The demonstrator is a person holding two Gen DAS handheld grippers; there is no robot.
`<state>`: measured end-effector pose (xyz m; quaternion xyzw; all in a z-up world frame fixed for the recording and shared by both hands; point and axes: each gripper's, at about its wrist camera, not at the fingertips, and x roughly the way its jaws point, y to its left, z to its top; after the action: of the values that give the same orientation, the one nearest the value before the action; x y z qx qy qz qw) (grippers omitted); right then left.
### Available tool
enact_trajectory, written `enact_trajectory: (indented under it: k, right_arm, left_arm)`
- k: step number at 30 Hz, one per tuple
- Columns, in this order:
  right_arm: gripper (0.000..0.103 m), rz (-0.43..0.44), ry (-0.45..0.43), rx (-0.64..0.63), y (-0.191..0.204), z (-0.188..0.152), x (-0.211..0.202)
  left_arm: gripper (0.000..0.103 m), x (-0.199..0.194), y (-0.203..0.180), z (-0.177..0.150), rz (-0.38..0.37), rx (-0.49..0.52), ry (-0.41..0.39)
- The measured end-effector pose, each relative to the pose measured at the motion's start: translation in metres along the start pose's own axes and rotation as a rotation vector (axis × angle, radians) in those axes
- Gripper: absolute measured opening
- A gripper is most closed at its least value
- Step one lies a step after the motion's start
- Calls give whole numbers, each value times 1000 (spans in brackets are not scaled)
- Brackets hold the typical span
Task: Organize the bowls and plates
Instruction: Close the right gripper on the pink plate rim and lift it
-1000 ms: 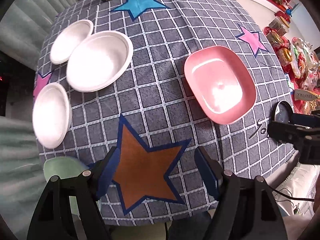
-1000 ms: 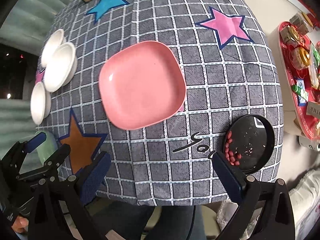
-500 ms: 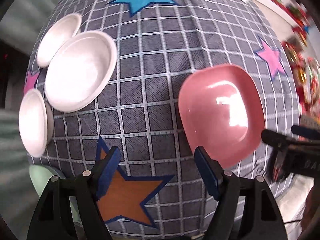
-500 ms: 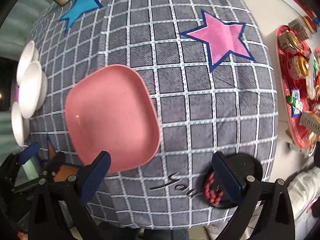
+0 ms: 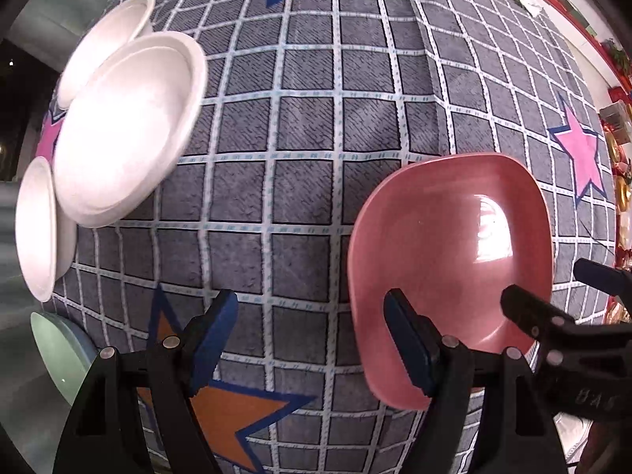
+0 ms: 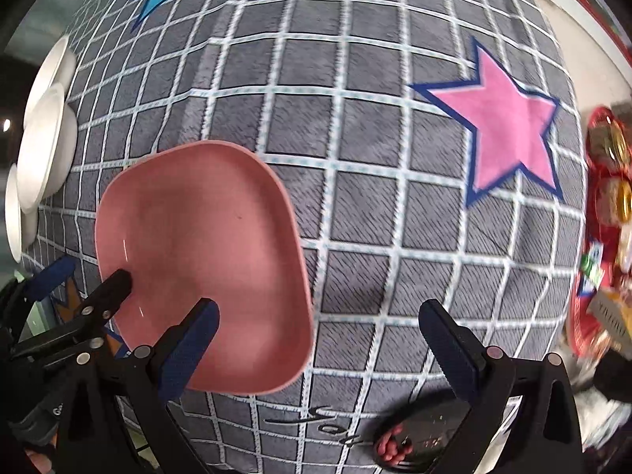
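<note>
Hovering wide open, the left hand-held gripper (image 5: 312, 339) and right hand-held gripper (image 6: 320, 339) flank the pink plate (image 6: 201, 260) at lower centre of the worktop (image 6: 355, 126); white bowls (image 5: 118, 130) cluster upper left.

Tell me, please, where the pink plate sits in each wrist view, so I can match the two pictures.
Left wrist: pink plate at lower right, partly behind the left gripper's right finger.
Right wrist: pink plate at lower left, behind the right gripper's left finger.
Shared landmark: the pink star.
</note>
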<state>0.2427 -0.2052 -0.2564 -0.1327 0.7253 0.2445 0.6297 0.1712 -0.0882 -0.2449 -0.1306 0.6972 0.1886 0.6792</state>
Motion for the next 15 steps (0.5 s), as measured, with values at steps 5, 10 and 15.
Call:
enact_trajectory:
  k: [5,10,15]
  right_arm:
    - [75,7,10,-24,10,14,6]
    - [53,15,30,-77,21,15,20]
    - [37,114,50,-66,24,19,17]
  left_arm:
    - [79,14,-8,1,-13,-8,15]
    - [59,25,-33,10,-77,33,31]
    - [41,28,-56,22,-83,56,51]
